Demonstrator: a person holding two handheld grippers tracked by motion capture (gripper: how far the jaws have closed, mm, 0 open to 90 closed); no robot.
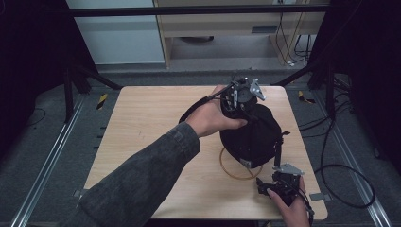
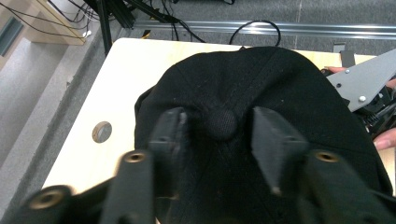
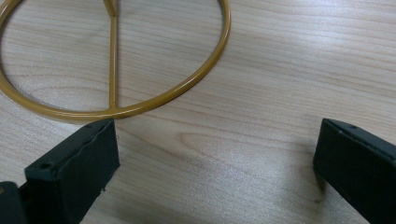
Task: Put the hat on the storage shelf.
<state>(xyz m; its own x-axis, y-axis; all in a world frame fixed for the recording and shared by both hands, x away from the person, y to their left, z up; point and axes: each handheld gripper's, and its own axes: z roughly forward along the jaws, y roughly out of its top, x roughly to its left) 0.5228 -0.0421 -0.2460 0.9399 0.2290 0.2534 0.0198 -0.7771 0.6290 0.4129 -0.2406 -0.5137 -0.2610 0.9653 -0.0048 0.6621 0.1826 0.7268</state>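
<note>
A black cap (image 1: 255, 135) sits domed over a stand with a gold wire ring base (image 1: 235, 176) on the wooden table (image 1: 151, 123). My left gripper (image 1: 239, 101) rests on top of the cap, pointing down at its crown. In the left gripper view its jaws (image 2: 219, 126) stand apart on either side of the cap's top button (image 2: 220, 123), not pressing on it. My right gripper (image 1: 265, 185) is low at the table's near right corner. In the right gripper view it (image 3: 215, 154) is wide open over bare wood, just short of the gold ring (image 3: 112, 111).
A round hole (image 2: 102, 131) is cut in the tabletop near one edge. The right gripper's grey plate (image 2: 362, 79) shows beyond the cap. Cables (image 1: 340, 179) and rails lie on the floor around the table, with black frame posts at the back.
</note>
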